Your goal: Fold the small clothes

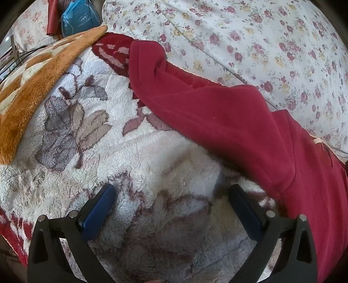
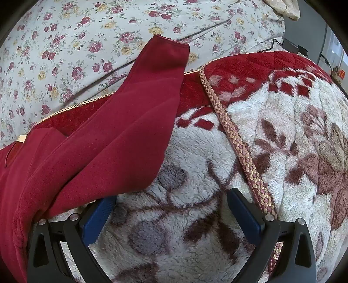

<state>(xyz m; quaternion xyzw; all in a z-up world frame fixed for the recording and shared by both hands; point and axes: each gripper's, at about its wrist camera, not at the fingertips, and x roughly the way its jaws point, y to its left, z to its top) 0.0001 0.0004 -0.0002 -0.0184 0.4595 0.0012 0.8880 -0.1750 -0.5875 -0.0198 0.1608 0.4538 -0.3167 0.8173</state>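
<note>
Fleece blanket (image 1: 152,163), floral sheet (image 1: 261,43), orange blanket (image 1: 32,87), blue bag (image 1: 76,19).

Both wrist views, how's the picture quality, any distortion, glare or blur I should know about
Left wrist view: strong fisheye bending, dark corners, even soft daylight, no glare; the red garment is sharp, with a soft shadow under its edge on the fleece blanket. Right wrist view: same curvature and vignette, blanket trim crisp, bright washed-out patch at the far right edge.

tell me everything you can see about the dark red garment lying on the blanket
The dark red garment is soft, fleece-like knit, plain in colour, with long sleeves. One sleeve stretches out flat, its hemmed cuff reaching onto the floral sheet. A small pale tag shows near the neck. It lies spread, unfolded, on the fluffy flowered blanket. Neither pair of tongs grips it; the right tongs sit open beside it.
</note>
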